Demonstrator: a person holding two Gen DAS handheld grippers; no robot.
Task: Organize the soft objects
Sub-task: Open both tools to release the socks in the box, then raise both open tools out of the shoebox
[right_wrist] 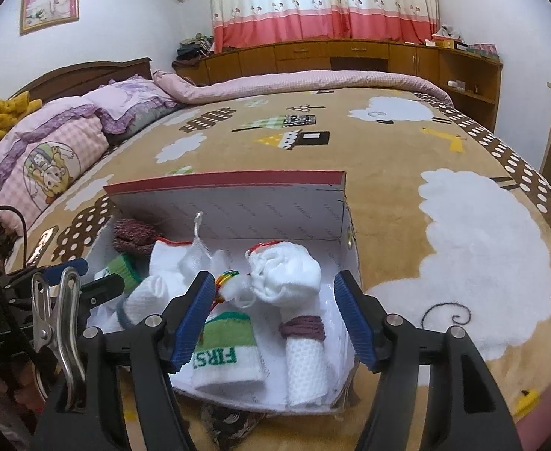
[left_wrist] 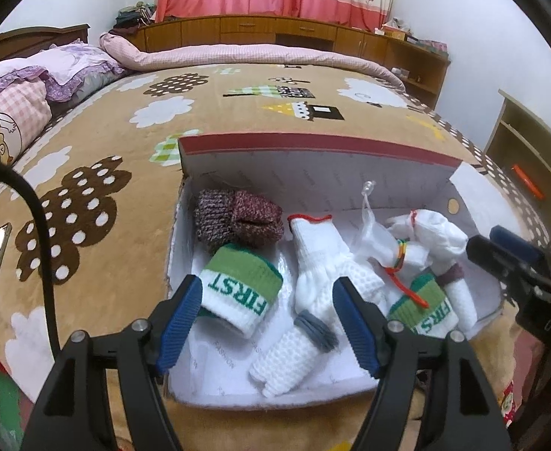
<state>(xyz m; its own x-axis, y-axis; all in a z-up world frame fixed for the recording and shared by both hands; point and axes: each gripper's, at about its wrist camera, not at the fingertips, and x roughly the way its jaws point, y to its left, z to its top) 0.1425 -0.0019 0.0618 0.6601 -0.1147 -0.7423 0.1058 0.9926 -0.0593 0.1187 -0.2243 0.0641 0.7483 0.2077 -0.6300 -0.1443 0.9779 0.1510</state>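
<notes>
Open white cardboard box on a patterned bed blanket, rolled socks and white gloves inside, left gripper and right gripper both wide, holding nothing.

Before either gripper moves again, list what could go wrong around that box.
1. The red loop trailing off the tied white bundle could snag a finger of the left gripper.
2. The right gripper hangs open beside the box wall; a careless dip might crush the cardboard.
3. Both grippers work close together and may collide.
</notes>
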